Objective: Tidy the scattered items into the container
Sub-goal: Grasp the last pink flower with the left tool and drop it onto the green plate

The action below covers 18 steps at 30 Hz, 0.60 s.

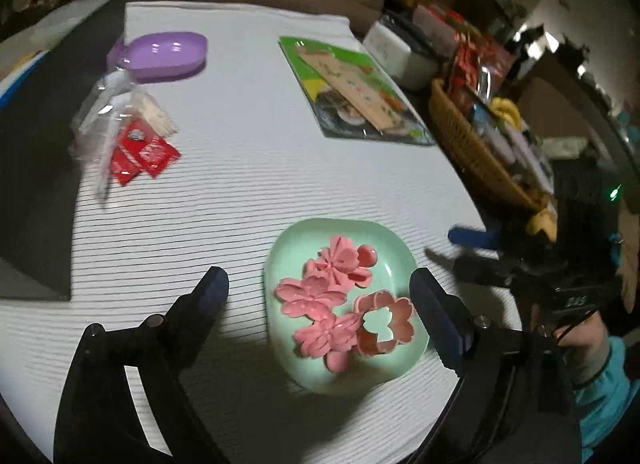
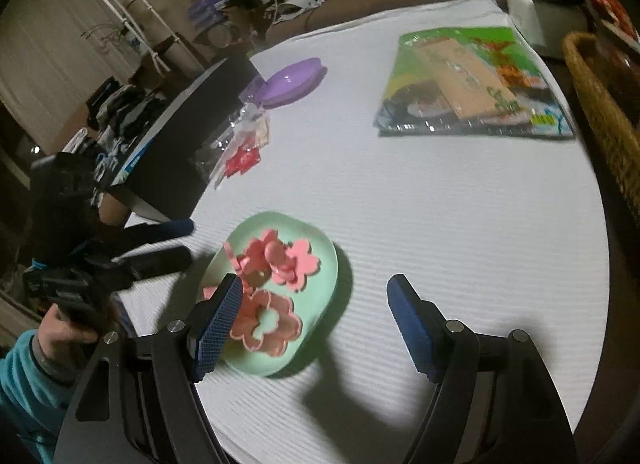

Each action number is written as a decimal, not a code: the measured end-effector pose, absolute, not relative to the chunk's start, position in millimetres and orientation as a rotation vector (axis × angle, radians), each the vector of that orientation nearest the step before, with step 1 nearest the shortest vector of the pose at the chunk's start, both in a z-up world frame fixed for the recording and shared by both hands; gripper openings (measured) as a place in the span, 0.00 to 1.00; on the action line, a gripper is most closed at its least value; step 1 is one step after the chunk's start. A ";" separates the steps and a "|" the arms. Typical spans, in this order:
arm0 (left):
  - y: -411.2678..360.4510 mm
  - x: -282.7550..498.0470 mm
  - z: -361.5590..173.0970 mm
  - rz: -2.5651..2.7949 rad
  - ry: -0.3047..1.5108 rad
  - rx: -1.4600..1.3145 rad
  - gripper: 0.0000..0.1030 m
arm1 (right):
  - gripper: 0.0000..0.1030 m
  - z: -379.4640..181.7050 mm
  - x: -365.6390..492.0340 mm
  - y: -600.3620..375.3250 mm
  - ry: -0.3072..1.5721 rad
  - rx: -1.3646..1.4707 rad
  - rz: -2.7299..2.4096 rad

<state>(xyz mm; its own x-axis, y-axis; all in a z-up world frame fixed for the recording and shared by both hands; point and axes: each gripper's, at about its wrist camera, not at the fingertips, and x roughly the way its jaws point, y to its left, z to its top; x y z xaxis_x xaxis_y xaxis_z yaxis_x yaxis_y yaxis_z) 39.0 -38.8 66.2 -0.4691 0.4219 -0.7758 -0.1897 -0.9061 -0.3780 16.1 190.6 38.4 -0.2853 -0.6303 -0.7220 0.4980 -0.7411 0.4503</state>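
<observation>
A mint green dish (image 1: 288, 260) sits on the white striped cloth and holds several pink flower-shaped cutters (image 1: 316, 294). It also shows in the right wrist view (image 2: 320, 264) with the pink cutters (image 2: 272, 324) inside. My left gripper (image 1: 320, 288) is open and empty, its fingers spread either side of the dish. My right gripper (image 2: 316, 304) is open and empty, just above the dish's near right side. The right gripper also shows in the left wrist view (image 1: 468, 252), beside the dish.
A purple dish (image 1: 160, 53) and a clear bag with red packets (image 1: 136, 147) lie at the far left. A green packaged kit (image 1: 356, 91) lies far right. A wicker basket (image 1: 472, 143) stands off the table's right edge. A dark box (image 2: 192, 135) stands left.
</observation>
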 end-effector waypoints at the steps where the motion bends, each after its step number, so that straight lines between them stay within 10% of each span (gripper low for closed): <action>1: -43.9 41.1 66.7 2.407 -0.360 -1.360 0.89 | 0.75 37.0 17.2 190.7 -0.185 1.257 -2.067; 14: -63.5 55.7 48.2 2.395 -0.467 -1.373 0.86 | 0.53 20.6 37.8 173.3 -0.288 1.368 -2.083; 18: -50.2 54.6 34.2 2.364 -0.422 -1.429 0.46 | 0.33 9.1 35.5 164.8 -0.266 1.413 -2.107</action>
